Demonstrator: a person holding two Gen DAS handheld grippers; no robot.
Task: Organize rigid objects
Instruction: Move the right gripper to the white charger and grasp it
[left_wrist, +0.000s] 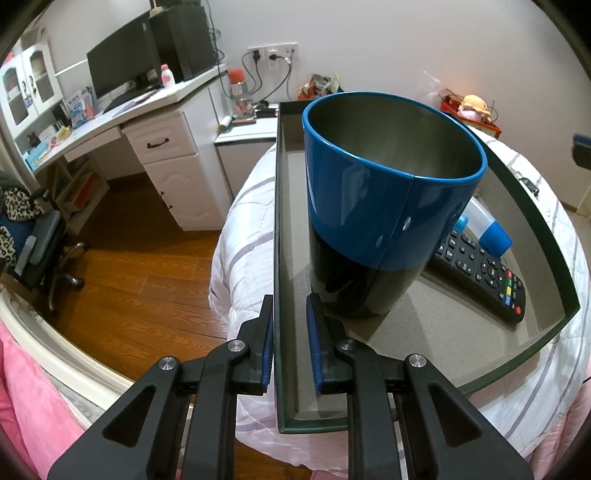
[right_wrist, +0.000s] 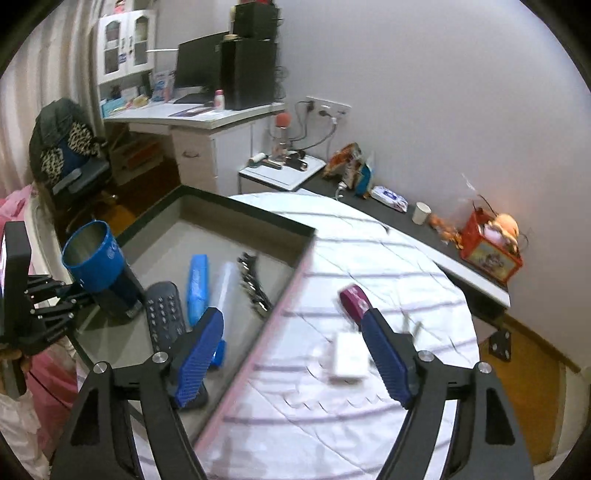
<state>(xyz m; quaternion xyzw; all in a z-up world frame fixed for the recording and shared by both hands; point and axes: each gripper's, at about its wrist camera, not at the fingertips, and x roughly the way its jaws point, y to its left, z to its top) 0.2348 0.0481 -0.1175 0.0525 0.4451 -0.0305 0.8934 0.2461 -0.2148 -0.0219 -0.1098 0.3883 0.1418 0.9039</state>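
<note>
On bed (right_wrist: 369, 258): left gripper (left_wrist: 290, 343) fingers clamped on tray (left_wrist: 277, 221) wall, tumbler (left_wrist: 373, 206) at 12 o'clock; right gripper (right_wrist: 295, 354) fingers apart, empty.

Soft indoor light, heavy fisheye bending with dark corners, motion blur in right-wrist view.

The cup (left_wrist: 384, 206) was blue above and black below. The tray (right_wrist: 236, 210) had dark green walls and a grey floor. The bedcover (right_wrist: 369, 266) was white with purple stripes.
</note>
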